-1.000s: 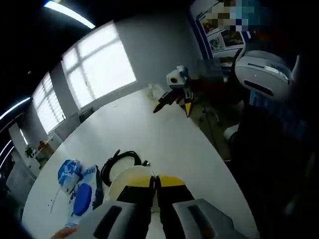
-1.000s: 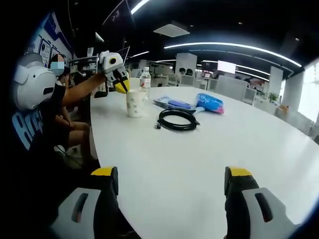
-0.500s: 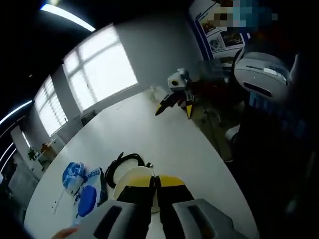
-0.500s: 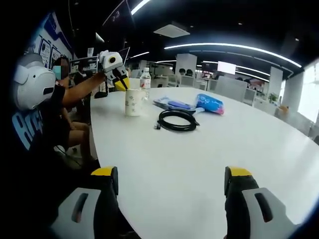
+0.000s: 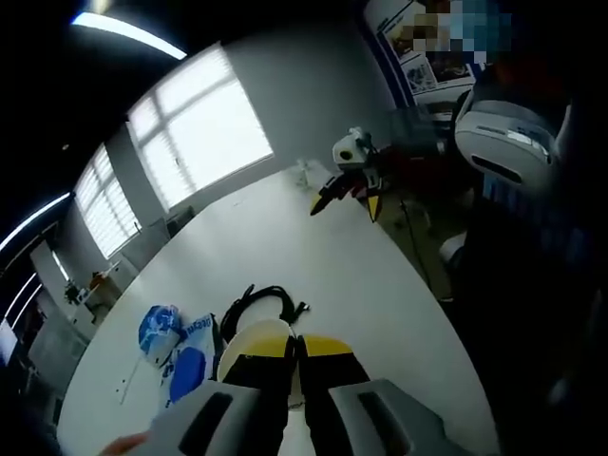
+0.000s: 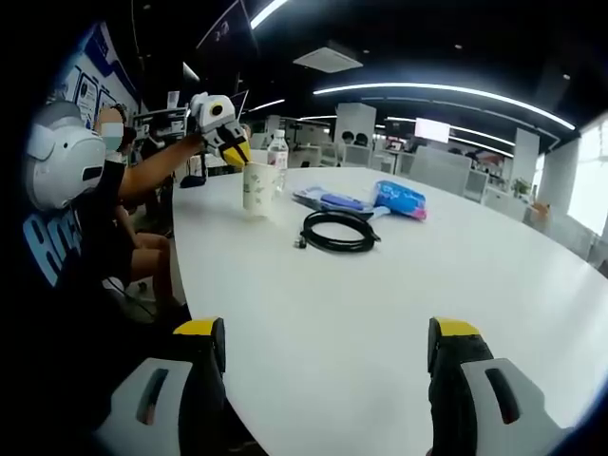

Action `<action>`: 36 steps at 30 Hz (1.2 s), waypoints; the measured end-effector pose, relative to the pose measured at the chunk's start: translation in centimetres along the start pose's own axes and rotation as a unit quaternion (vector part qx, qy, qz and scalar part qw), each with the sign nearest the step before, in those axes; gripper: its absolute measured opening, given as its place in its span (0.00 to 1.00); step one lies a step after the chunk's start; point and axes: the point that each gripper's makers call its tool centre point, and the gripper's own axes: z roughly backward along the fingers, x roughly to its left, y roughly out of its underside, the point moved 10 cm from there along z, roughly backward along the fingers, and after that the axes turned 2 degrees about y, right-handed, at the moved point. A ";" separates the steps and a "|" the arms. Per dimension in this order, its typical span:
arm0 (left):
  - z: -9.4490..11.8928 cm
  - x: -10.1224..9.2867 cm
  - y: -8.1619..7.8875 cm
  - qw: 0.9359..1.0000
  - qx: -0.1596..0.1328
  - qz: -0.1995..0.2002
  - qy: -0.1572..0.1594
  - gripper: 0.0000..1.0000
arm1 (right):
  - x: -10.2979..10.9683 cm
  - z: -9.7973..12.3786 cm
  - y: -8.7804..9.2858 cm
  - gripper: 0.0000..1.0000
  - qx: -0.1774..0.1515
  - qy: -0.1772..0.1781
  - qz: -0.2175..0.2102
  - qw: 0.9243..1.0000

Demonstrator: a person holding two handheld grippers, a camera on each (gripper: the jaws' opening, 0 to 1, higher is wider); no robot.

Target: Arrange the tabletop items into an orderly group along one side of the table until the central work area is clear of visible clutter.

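Fingers of the left gripper [image 5: 294, 356] are pinched together on the rim of a white paper cup with a faint printed pattern [image 6: 257, 189], holding it just above or on the worktop; the right gripper view shows the same left gripper [image 6: 233, 152] clamped at the cup's lip. Fingers of the right gripper [image 6: 323, 353] stand wide apart with nothing between them, hovering low over bare surface well away from the items.

The large white oval worktop [image 6: 380, 313] carries everything. Most of its near and middle area is bare. The things sit together toward one end: the cup is nearest the edge where a person sits, and a clear plastic bottle with a white label [image 6: 276, 149] stands just behind it. Beside these lies a flat blue and white plastic packet [image 6: 330, 199], and next to it a bulkier blue plastic bag [image 6: 400, 198]. A coiled black cable [image 6: 337, 229] lies in front of the packet, a little closer to the middle of the worktop.

As a judgement, the task looks well along: the items already form a loose cluster near one side and the centre is largely clear. What seems left is placing the cup neatly with the others, and perhaps drawing the cable in. Whether the cup's base is touching the surface is hard to tell, as the views are distorted.
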 end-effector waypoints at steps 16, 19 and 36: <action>1.7 1.4 0.9 0.999 0.011 0.006 -0.043 0.00 | 0.1 0.0 0.1 0.84 0.004 -0.001 0.000 1.000; 2.1 1.7 1.1 0.998 0.018 0.004 -0.053 0.00 | 0.1 0.0 0.1 0.84 0.004 -0.002 0.001 1.000; 4.2 3.5 2.2 0.994 0.045 0.009 -0.097 0.00 | 0.0 -0.3 0.0 0.84 0.004 -0.004 0.001 1.000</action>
